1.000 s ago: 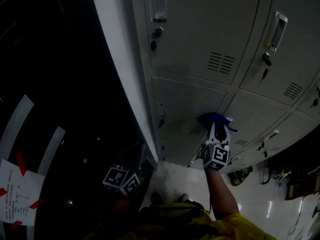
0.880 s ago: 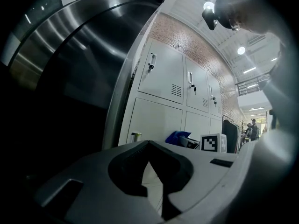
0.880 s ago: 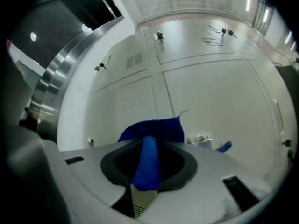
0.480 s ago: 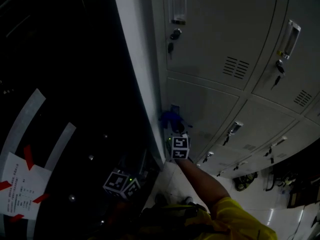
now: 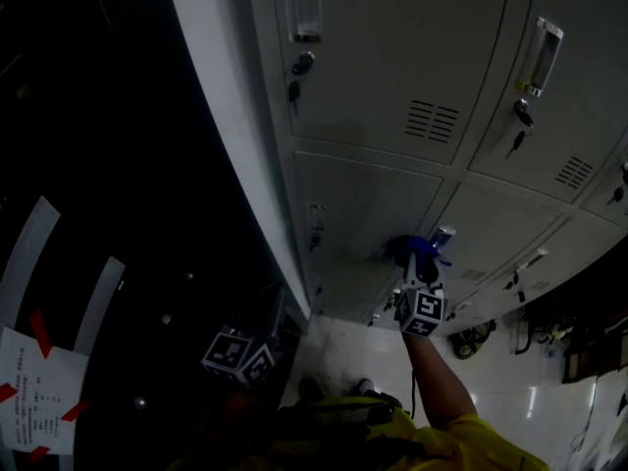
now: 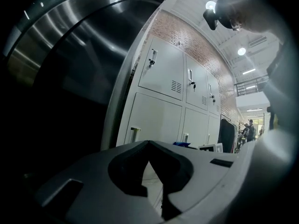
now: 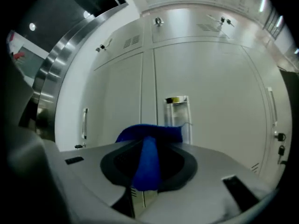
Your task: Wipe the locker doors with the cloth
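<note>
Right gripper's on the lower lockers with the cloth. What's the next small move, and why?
Probably slide the right gripper sideways across the lower door, with the blue cloth held against it. Its jaws are shut on the cloth, which sits bunched beside the clear handle near the seam between doors, so most of that panel lies outside the cloth's present spot.

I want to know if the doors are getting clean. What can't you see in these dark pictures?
- Dirt on the locker doors: head view is too dark.
- Whether the blue cloth touches a door: its own bunched front hides the contact in the right gripper view.
- Left gripper: the head view's darkness hides all but its marker cube.
- Print on the paper: too small in the head view.
</note>
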`<state>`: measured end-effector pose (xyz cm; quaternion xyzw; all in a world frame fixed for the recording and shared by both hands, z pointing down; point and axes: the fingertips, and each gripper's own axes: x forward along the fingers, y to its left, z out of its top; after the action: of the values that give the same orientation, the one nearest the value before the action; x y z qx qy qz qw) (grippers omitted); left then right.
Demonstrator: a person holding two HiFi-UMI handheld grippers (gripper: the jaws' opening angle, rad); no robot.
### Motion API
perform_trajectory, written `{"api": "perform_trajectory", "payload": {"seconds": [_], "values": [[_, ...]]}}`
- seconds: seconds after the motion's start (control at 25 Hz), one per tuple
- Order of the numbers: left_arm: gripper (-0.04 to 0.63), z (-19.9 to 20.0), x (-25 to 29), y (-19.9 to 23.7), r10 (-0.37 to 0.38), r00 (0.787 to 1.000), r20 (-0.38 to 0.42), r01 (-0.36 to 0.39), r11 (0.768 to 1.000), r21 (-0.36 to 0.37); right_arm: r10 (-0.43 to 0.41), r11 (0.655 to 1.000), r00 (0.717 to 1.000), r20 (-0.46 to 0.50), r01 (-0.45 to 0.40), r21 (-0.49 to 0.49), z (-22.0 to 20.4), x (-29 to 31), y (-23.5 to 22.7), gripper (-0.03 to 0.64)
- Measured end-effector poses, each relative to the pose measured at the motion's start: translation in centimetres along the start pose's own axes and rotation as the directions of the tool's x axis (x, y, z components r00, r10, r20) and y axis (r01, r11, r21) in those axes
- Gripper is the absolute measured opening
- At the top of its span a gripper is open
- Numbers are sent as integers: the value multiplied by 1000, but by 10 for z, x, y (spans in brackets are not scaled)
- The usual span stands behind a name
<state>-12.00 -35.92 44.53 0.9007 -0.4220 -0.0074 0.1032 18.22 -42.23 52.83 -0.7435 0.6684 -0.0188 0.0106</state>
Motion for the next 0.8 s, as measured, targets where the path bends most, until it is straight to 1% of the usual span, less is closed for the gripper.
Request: {"api": "perform_trajectory", "payload": {"seconds": [0.08, 0.16, 0.2, 0.28, 0.36, 0.4, 0.48, 0.52, 0.6, 0.68, 0.72, 0.8], "values": [[0, 0, 5, -5, -15, 1000, 1, 15, 1000, 3, -19, 1000, 1000, -4, 19, 1, -1, 1, -3, 95], [0, 3, 4, -8, -20, 1000, 11, 20, 1000, 6, -12, 999, 1000, -3, 12, 30, 0, 2, 9, 94], [0, 5, 2, -8, -17, 1000, 16, 17, 1000, 6, 17, 999, 1000, 7, -17, 46, 4, 1, 22, 94], [0, 4, -5, -3, 3, 1000, 16, -3, 1000, 5, 117, 991, 993, 23, -118, 55, 7, 1, 64, 95], [0, 1, -13, 5, 32, 999, 9, -32, 999, 0, 224, 972, 974, -22, -222, 76, -13, 12, 118, 95], [0, 0, -16, 9, 45, 999, 5, -45, 999, -4, 258, 964, 964, -62, -253, 87, -30, 23, 142, 95], [0, -1, -22, 13, 60, 998, -3, -60, 998, -8, 279, 960, 951, -132, -271, 75, -67, 48, 176, 95], [0, -2, -24, 14, 64, 998, -7, -64, 998, -8, 273, 962, 951, -146, -267, 62, -79, 57, 185, 95], [0, -2, -28, 16, 70, 997, -9, -70, 997, -10, 264, 965, 955, -139, -260, 43, -87, 61, 189, 95], [0, -5, -29, 19, 77, 997, -13, -77, 997, -15, 260, 965, 955, -141, -256, 49, -85, 56, 176, 94], [0, -6, -27, 20, 77, 997, -16, -78, 997, -17, 246, 969, 960, -136, -242, 50, -81, 52, 161, 94], [0, -8, -24, 20, 72, 997, -16, -72, 997, -15, 181, 983, 978, -107, -178, 35, -70, 39, 116, 94]]}}
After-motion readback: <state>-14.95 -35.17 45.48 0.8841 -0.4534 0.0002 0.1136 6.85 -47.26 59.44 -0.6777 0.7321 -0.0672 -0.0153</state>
